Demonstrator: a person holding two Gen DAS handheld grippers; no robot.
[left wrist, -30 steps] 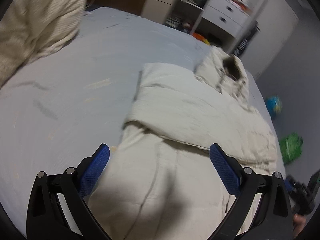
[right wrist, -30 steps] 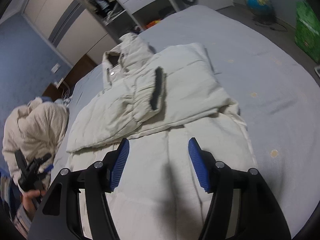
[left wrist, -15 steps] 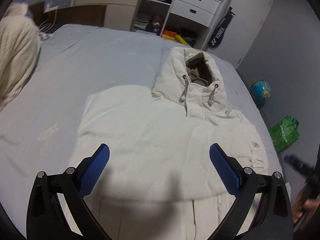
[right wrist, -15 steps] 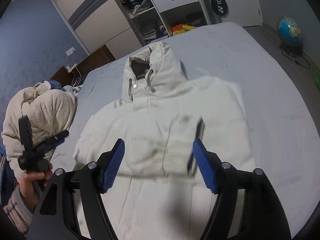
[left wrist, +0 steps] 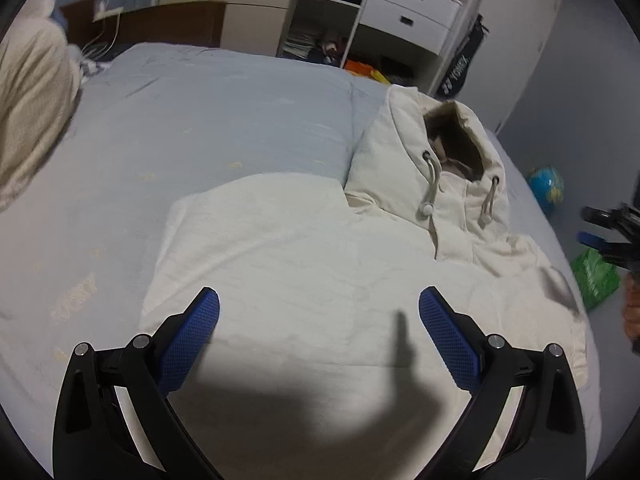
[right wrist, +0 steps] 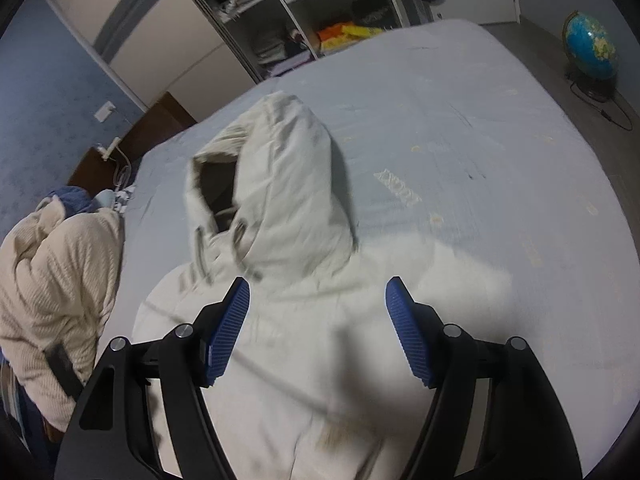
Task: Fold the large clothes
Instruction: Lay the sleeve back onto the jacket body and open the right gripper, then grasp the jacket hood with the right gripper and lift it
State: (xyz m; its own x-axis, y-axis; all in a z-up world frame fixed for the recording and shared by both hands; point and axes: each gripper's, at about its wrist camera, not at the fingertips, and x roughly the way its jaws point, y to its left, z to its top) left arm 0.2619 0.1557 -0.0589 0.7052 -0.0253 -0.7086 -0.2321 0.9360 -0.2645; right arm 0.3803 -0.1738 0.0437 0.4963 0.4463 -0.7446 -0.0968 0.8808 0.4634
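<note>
Since a second ago both cameras have swung from the jacket's lower body up toward its hood, and the right gripper has come closer to the collar. The open wardrobe shelves behind the bed hold stacked clothes and papers, with orange and yellow items on a low shelf; a white drawer unit sits beside them with papers on top. The cream hooded jacket lies flat on the light blue bed, its padded body smooth, a sleeve folded across the chest, and its hood standing puffed with a dark lining and two drawstrings hanging at the collar. The left gripper hovers over the jacket's middle, jaws spread wide and holding nothing; the right gripper hangs over the shoulders just below the hood, jaws likewise apart and empty. A heap of cream knitted fabric sits at the bed's left edge, with blue cloth behind it. On the floor to the right stand a globe and a green bag. A racket bag leans by the wardrobe.
</note>
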